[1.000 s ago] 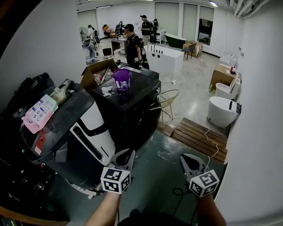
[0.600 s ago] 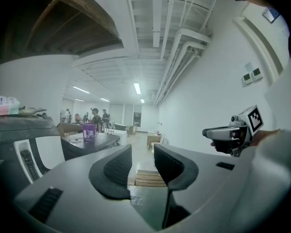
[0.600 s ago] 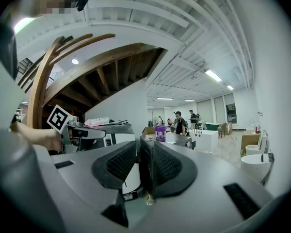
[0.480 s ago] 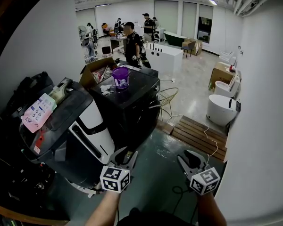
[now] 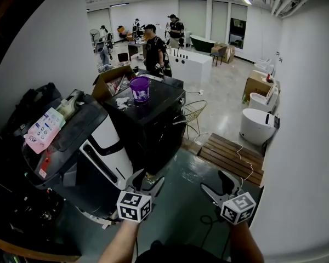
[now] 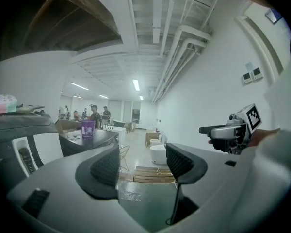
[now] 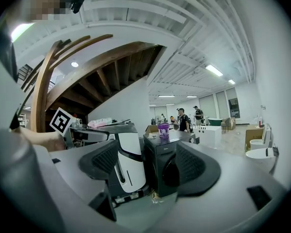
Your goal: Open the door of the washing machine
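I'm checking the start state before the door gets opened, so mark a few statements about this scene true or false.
1. The purple cup stands on the black washing machine. True.
2. The left gripper is clamped on the washing machine. False: its jaws stand apart, having just been opening, with nothing between them, and it is short of the machine.
3. The right gripper holds nothing. True: its jaws have just been opening too, and nothing is between them.
4. The pink packet lies on the floor. False: it lies on top of the white-fronted appliance on the left.
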`<state>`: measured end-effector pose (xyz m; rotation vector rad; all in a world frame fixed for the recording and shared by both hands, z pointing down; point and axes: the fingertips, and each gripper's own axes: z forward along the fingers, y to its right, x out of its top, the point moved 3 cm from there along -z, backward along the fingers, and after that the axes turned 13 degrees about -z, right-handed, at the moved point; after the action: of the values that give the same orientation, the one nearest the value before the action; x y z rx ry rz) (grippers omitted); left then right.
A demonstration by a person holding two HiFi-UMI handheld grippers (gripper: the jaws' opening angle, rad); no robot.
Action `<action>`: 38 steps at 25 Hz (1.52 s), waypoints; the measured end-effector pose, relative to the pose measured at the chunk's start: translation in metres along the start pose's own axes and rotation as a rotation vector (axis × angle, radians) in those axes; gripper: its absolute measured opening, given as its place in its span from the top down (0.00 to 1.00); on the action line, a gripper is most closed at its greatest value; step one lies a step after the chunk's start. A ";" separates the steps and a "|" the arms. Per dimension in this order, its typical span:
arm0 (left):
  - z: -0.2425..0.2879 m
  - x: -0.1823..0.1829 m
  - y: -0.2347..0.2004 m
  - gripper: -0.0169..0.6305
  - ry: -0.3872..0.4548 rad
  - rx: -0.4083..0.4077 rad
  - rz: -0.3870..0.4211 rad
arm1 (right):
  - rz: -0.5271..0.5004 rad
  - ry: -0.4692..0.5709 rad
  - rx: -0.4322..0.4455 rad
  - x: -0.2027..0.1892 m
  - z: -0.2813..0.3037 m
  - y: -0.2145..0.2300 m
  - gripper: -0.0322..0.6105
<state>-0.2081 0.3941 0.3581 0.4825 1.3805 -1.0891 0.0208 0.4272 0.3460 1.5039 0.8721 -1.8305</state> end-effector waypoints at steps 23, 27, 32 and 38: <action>0.029 -0.019 0.057 0.33 -0.022 -0.032 -0.011 | 0.081 0.037 0.058 -0.008 -0.053 0.020 0.13; 0.036 -0.024 0.077 0.33 -0.027 -0.048 -0.022 | 0.094 0.050 0.021 -0.018 -0.079 0.036 0.13; 0.046 -0.036 0.097 0.33 -0.062 -0.075 -0.028 | 0.140 0.049 -0.006 -0.031 -0.102 0.050 0.13; 0.074 -0.040 0.099 0.33 -0.084 -0.109 -0.028 | 0.158 0.027 -0.043 -0.045 -0.101 0.067 0.13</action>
<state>-0.0801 0.3930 0.3793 0.3356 1.3680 -1.0398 0.1406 0.4696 0.3691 1.5291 0.7766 -1.6713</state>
